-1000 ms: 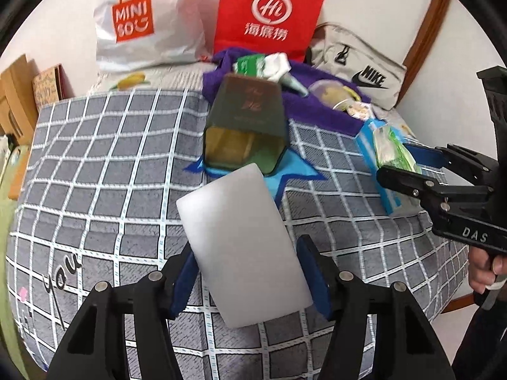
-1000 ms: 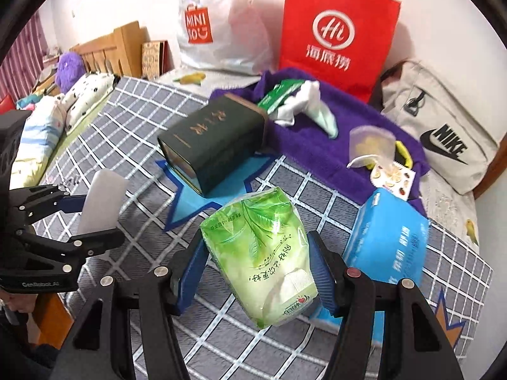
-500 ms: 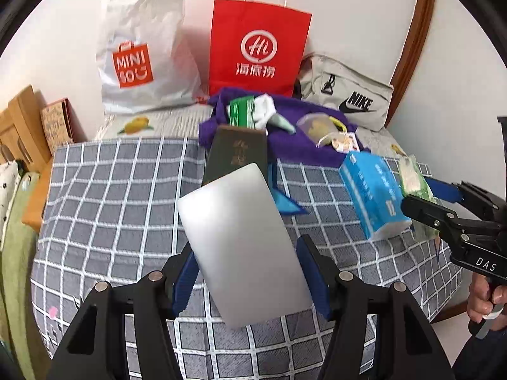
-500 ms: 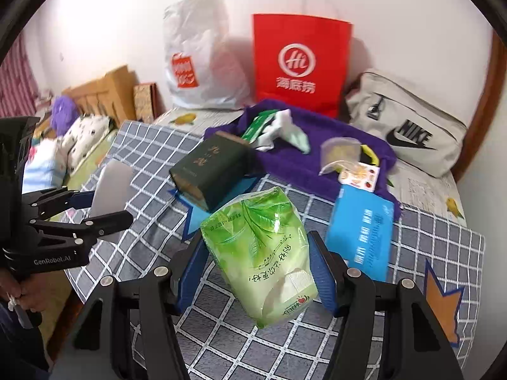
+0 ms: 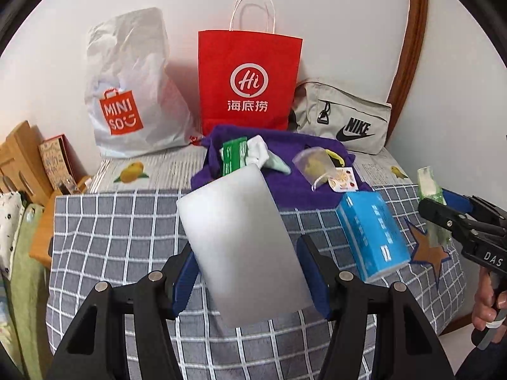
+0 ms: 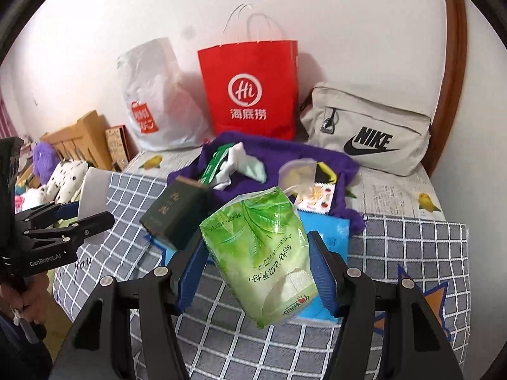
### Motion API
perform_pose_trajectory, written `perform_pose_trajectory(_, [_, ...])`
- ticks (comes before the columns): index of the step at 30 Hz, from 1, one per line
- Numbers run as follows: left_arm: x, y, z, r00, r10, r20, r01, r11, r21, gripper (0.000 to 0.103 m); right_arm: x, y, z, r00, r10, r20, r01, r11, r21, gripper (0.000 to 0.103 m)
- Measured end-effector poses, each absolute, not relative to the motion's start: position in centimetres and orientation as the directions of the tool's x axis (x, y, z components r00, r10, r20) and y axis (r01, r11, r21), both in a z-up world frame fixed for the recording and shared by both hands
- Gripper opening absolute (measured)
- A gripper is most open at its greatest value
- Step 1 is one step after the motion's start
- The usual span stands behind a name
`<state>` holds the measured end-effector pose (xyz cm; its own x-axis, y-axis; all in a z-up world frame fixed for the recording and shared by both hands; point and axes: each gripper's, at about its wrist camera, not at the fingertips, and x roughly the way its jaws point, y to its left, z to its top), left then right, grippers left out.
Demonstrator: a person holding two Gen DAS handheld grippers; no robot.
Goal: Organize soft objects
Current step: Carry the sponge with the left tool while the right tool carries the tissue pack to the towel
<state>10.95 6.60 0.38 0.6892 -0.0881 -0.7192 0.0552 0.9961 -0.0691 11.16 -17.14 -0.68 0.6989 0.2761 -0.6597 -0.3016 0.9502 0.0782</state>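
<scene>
Two grippers up over the checked bed cover, each one pinching a soft thing!

Left gripper clamps a plain white pad, long axis leaning away to the upper left; right gripper squeezes a green tissue pack, long axis tilted likewise, printed Chinese lettering running down it. Behind: MINISO bag, red Hi bag, NIKE pouch.

left gripper is clamped on a white pad; right gripper is clamped on a green pack; both raised, angled downward.
</scene>
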Motion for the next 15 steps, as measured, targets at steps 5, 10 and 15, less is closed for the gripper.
perform_pose_trajectory(5, [13.2,6.4,0.3,0.682,-0.09,-0.725,0.059,0.996,-0.068,0.059,13.1,-17.9,-0.1,0.707,0.272,-0.653,-0.277,0.956,0.098,0.062])
perform_pose_trajectory(10, [15.6,6.3,0.4,0.68,-0.093,-0.727,0.064,0.996,-0.068,0.059,15.1,-18.5,0.1,0.708,0.27,-0.652,-0.261,0.959,0.114,0.062])
perform_pose_trajectory(15, [17.7,6.3,0.3,0.674,-0.103,-0.732,0.068,0.995,-0.078,0.059,17.0,-18.8,-0.4,0.699,0.28,-0.659,-0.249,0.958,0.143,0.062])
